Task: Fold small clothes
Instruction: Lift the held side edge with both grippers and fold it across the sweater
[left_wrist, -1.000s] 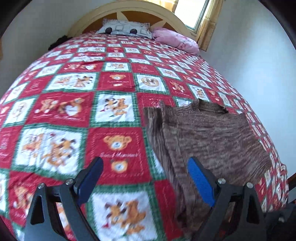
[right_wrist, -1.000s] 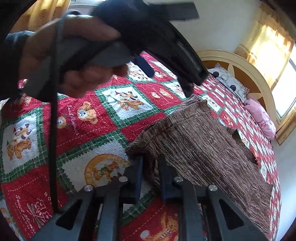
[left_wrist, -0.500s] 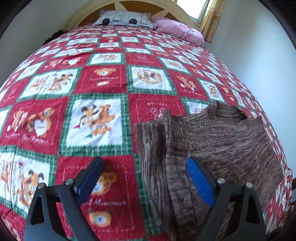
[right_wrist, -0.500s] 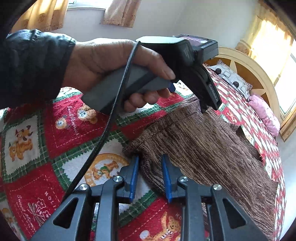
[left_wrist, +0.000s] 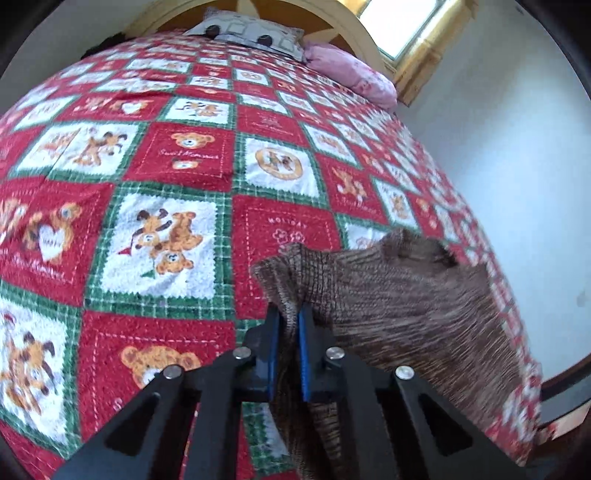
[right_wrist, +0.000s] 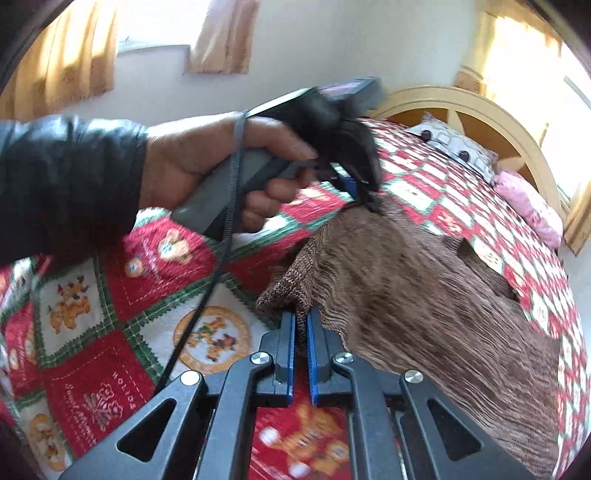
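A brown knit sweater (left_wrist: 399, 306) lies on the bed's right side, its left edge raised off the quilt. My left gripper (left_wrist: 288, 317) is shut on that folded edge near the shoulder. In the right wrist view the same brown sweater (right_wrist: 424, 295) spreads to the right, and my right gripper (right_wrist: 301, 319) is shut on its lower left corner, which bunches up above the blue pads. Farther along that edge the left gripper (right_wrist: 360, 201) shows from outside, held by a hand (right_wrist: 207, 162) in a dark sleeve, pinching the sweater.
A red, green and white teddy-bear quilt (left_wrist: 159, 236) covers the bed. A grey patterned pillow (left_wrist: 255, 33) and a pink pillow (left_wrist: 351, 74) lie by the curved headboard (right_wrist: 469, 107). A wall runs close along the bed's right side. A black cable (right_wrist: 218, 258) hangs from the left hand.
My left gripper moved onto the sweater's edge and went from wide open to shut on it. My right gripper shut tight on the corner and lifted it slightly.
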